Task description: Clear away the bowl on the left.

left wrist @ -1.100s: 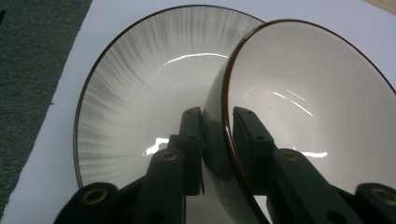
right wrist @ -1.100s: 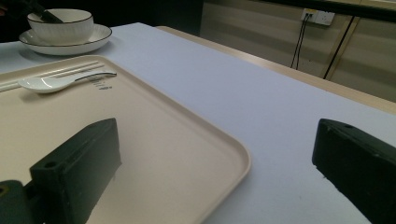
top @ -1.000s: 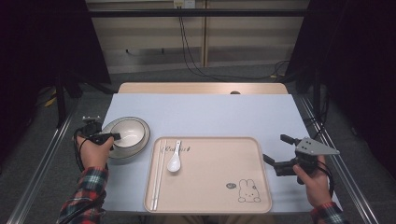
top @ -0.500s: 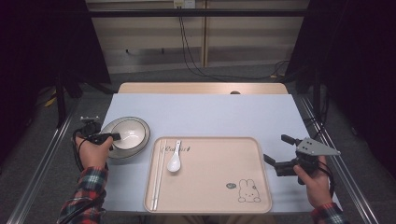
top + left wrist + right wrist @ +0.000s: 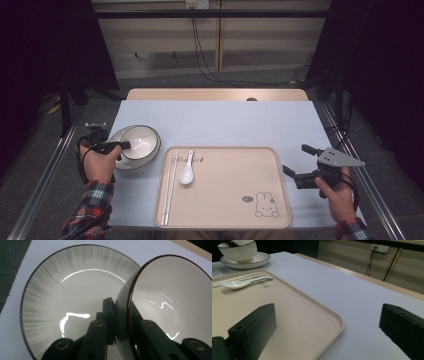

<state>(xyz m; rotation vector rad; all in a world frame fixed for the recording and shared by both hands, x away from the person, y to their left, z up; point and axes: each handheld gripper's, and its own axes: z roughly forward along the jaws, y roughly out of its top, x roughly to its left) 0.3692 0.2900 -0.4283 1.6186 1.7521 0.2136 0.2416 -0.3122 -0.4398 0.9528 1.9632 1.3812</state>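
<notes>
The left gripper (image 5: 121, 146) has the bowl (image 5: 140, 142) by its rim: in the left gripper view one black finger (image 5: 108, 315) sits outside the wall and the other (image 5: 150, 337) inside, with the dark rim line running up between them. The jaws are drawn in narrow and clamped on that wall. The bowl (image 5: 170, 307) stands on the plate (image 5: 116, 141) at the left of the table (image 5: 225, 120), just beside the left edge of the tray (image 5: 225, 200). In the left gripper view it looks tipped, though from above I cannot tell whether it has left the plate.

It is a pale, glossy bowl with a thin dark rim, and the lamps glint off its inside. The plate (image 5: 65, 297) under it is the same pale glaze, with fine grey streaks fanning out to a dark edge. On the tray lie a white spoon (image 5: 187, 170) and a pair of chopsticks (image 5: 168, 185), and a little rabbit is printed near its right corner.

The left hand (image 5: 97, 162), in a plaid sleeve, reaches in low from the bottom left, its gripper pointing right across the plate. The right hand (image 5: 337, 192) holds the right gripper (image 5: 295, 167) off the tray's right edge, well apart from the bowl. Its jaws stand wide with nothing between them, looking level across the tray (image 5: 287, 315).
</notes>
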